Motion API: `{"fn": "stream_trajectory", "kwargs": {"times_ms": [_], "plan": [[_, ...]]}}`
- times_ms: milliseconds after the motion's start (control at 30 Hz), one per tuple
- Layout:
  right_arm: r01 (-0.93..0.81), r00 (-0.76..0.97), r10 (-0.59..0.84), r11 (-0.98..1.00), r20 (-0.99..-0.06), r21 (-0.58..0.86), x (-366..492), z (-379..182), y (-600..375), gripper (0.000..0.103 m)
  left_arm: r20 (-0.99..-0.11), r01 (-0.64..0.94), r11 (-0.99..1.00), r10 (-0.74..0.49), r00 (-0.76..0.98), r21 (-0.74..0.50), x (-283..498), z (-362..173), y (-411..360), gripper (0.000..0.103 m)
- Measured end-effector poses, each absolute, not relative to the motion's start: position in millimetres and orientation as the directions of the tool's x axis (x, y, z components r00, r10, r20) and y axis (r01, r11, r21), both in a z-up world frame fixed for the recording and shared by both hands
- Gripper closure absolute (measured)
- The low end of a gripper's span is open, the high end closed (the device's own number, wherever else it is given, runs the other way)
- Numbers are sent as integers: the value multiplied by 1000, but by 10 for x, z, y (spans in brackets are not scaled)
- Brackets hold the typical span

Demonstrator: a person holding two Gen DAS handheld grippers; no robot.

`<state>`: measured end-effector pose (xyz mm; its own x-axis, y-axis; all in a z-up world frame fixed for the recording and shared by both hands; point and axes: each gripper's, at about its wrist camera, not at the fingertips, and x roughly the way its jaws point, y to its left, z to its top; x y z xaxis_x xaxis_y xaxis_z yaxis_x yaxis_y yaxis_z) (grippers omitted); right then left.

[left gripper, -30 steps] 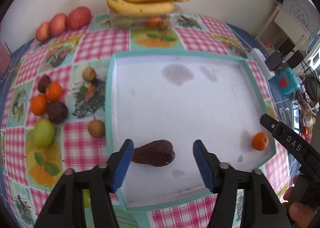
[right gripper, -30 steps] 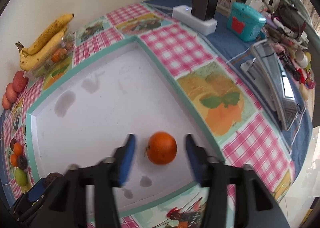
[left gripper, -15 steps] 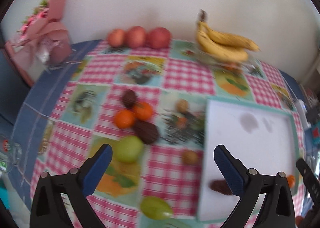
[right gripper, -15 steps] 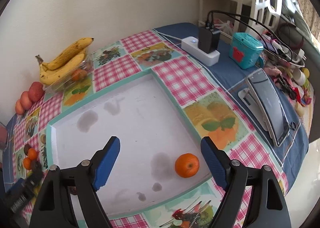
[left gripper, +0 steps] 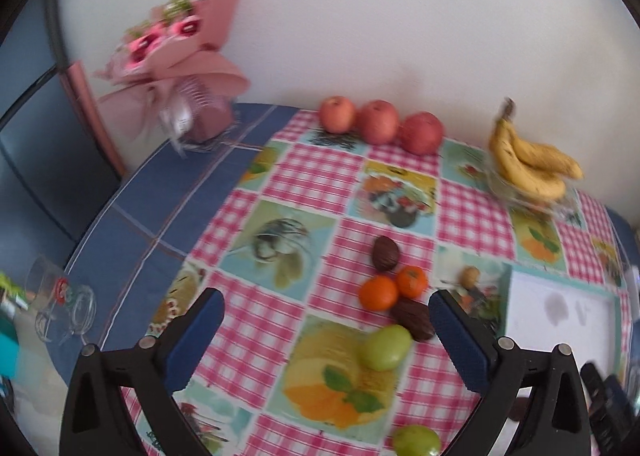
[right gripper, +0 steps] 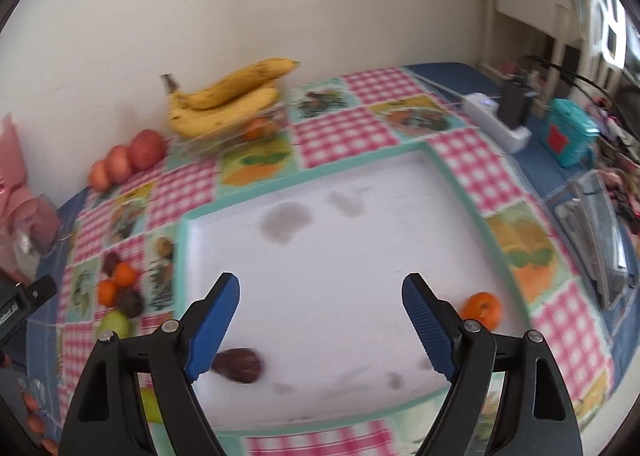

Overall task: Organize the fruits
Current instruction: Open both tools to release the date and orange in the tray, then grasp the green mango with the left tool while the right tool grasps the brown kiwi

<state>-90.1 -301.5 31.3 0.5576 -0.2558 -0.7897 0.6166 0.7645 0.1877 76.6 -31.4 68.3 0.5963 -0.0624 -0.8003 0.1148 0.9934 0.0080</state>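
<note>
Blue-padded left gripper (left gripper: 326,332) hangs spread wide and empty above a cluster of two oranges (left gripper: 378,292), two dark brown fruits (left gripper: 412,320) and a green fruit (left gripper: 384,347) on the checked tablecloth (left gripper: 304,176). Rightward, the right gripper (right gripper: 320,320), also spread and empty, hovers over the white tray (right gripper: 448,172) holding a brown fruit (right gripper: 239,365) and an orange (right gripper: 482,309).
</note>
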Motion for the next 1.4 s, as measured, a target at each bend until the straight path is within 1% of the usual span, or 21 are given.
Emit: {"fn": "stream_trajectory", "kwargs": {"times_ms": [67,233,300,400,500,567,700,867,933,1100,1200,1400], "plan": [[594,563,-237,782,-791,189,-825,299,-2903,19,-799,83,997,-54,599,-5,808,698,-175,0],[517,571,-229,847,-789,127,-651,282,-2580,19,-794,45,999,-19,608,10,864,716,38,0],[499,565,-215,858,-797,123,-601,277,-2486,19,-799,24,1000,-23,601,-10,897,697,142,0],[465,558,-154,872,-816,154,-521,244,-2353,19,-814,14,999,-33,579,-30,933,655,246,0],[430,550,-81,880,-831,199,-446,173,-2257,19,-819,22,1000,-31,574,-22,955,645,289,0],[416,541,-61,886,-839,204,-407,146,-2200,19,-818,32,999,-41,573,-28,966,647,303,0],[397,569,-47,890,-821,224,-379,195,-2156,19,-833,72,996,-90,546,-60,989,609,280,0],[397,586,-74,894,-807,206,-322,286,-2144,19,-855,113,985,-168,491,-129,1014,529,204,0],[383,591,-70,901,-804,203,-282,301,-2136,19,-860,135,981,-187,476,-139,1010,498,148,0],[367,587,-73,912,-807,184,-201,303,-2129,19,-871,161,980,-178,457,-115,1015,438,29,0],[382,574,-61,902,-817,201,-164,266,-2178,19,-882,165,980,-174,438,-112,1030,390,-16,0],[419,491,-40,887,-870,195,-17,186,-2226,19,-887,157,981,-175,426,-118,1044,386,-65,0]]}}
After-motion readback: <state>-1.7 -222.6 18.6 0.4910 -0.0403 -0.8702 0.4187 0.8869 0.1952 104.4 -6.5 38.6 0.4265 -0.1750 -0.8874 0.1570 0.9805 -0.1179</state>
